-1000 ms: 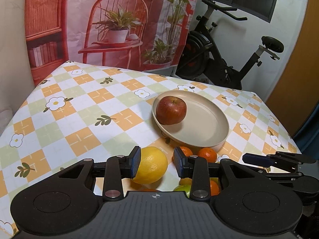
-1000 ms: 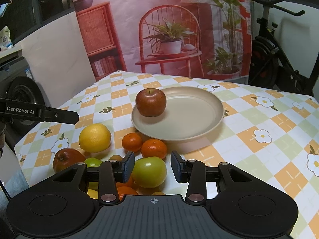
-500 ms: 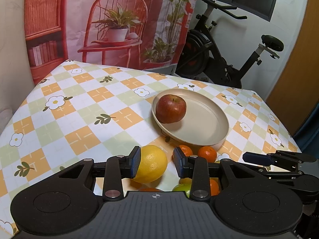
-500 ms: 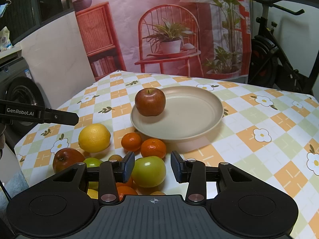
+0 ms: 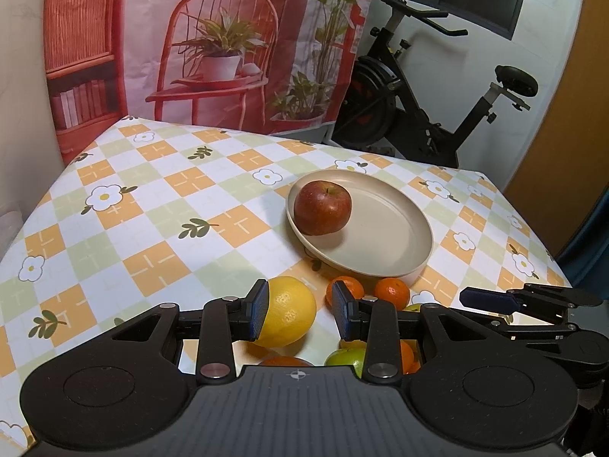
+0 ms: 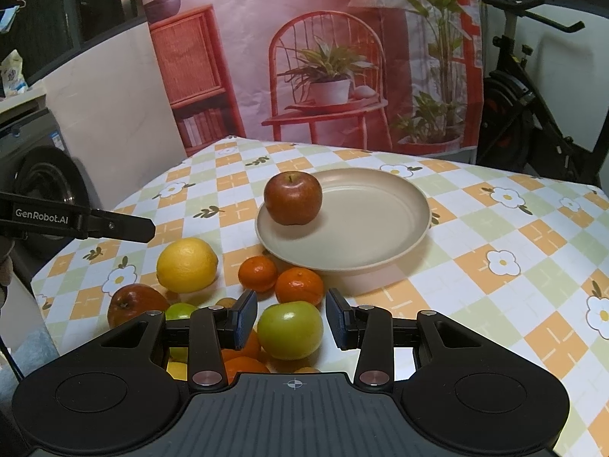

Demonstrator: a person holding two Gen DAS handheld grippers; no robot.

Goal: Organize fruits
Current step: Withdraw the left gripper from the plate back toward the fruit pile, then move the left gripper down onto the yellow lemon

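1. Desk surface was covered by a checked cloth of orange, pale green and white squares printed with daisies and leaf sprigs.
2. Behind the far edge hung a printed backdrop showing a red chair, potted plants and a bookshelf; an exercise bike stood at the far right, and a washing machine sat at the left in the right wrist view.
3. A beige plate rested on the desk past the fruit pile, holding one red apple at its left rim, stem upward.
4. A yellow lemon lay left of the plate on the near side, its long axis running roughly left to right.
5. Two mandarins sat side by side just beside the plate's near rim.
6. A second red apple lay at the near left, stem tilted to the left, next to more green and orange fruit partly hidden by the tool.
7. A green apple sat upright at the near edge of the pile.
8. The right gripper hovered with its fingers moderately apart, framing the green apple with gaps on both sides, gripping nothing.
9. The left gripper hovered likewise, fingers moderately apart; its left pad looked to be against the lemon, the right pad clear of it.
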